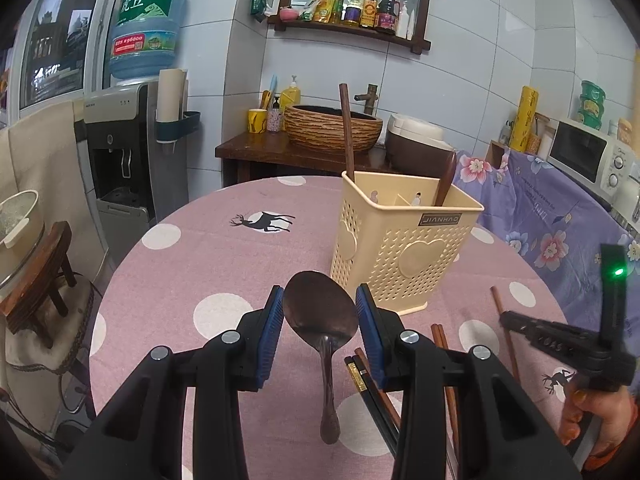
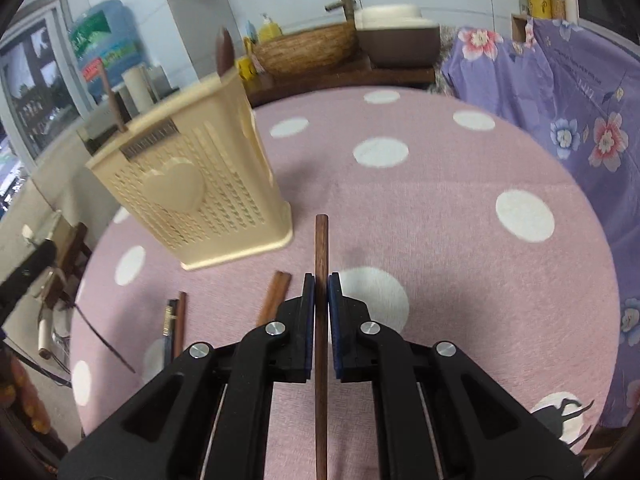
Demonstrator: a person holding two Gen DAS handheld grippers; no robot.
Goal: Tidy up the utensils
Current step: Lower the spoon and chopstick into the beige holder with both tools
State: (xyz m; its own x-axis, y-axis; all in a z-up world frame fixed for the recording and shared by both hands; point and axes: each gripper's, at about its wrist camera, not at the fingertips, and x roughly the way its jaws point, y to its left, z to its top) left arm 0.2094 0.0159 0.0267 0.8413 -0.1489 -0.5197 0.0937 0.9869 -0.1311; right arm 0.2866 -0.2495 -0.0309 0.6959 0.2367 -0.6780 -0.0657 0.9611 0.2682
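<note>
A dark metal spoon lies on the pink dotted tablecloth, bowl away from me. My left gripper is open and straddles the spoon's bowl without gripping it. A cream perforated utensil holder stands just beyond, with a wooden chopstick and a spoon handle in it. Black and brown chopsticks lie right of the spoon. In the right wrist view my right gripper is shut on a brown wooden chopstick, right of the holder. More chopsticks lie to its left.
The right gripper and the hand holding it show at the right edge of the left wrist view. A floral purple cloth covers furniture to the right. A water dispenser and a wooden counter with a basket basin stand behind the table.
</note>
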